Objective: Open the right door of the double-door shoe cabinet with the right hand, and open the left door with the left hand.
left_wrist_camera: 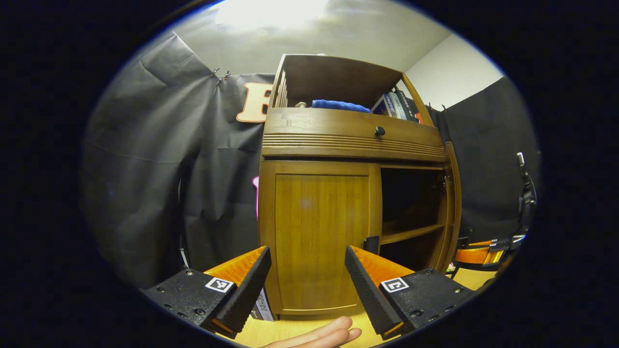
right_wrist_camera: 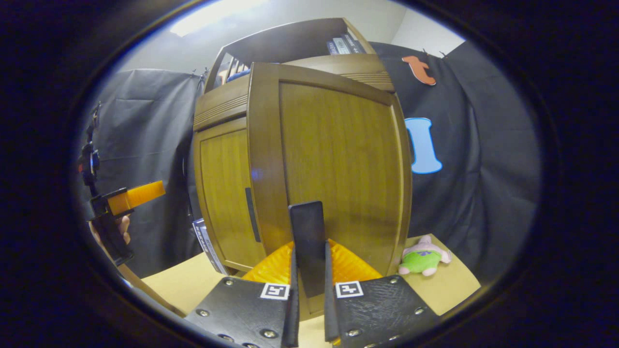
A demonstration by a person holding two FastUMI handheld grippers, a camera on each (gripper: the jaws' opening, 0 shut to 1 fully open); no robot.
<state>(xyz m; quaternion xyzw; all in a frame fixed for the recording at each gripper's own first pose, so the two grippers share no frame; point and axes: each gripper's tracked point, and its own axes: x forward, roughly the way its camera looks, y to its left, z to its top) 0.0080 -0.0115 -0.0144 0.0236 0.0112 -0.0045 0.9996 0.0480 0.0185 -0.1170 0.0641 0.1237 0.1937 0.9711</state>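
Shoe cabinet [left_wrist_camera: 338, 145]: we log right gripper [right_wrist_camera: 309, 290] clamping right door's handle [right_wrist_camera: 307, 241] (door swung out); left gripper [left_wrist_camera: 307, 285] wide, facing closed left door [left_wrist_camera: 319, 241].

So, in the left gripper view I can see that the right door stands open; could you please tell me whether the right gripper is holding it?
Observer: Yes, the right gripper has its jaws shut on the dark handle of the right door.
Operator: Thank you. Is anything lying near that door?
Observer: A small plush toy lies on the table, to the right of the door in the right gripper view.
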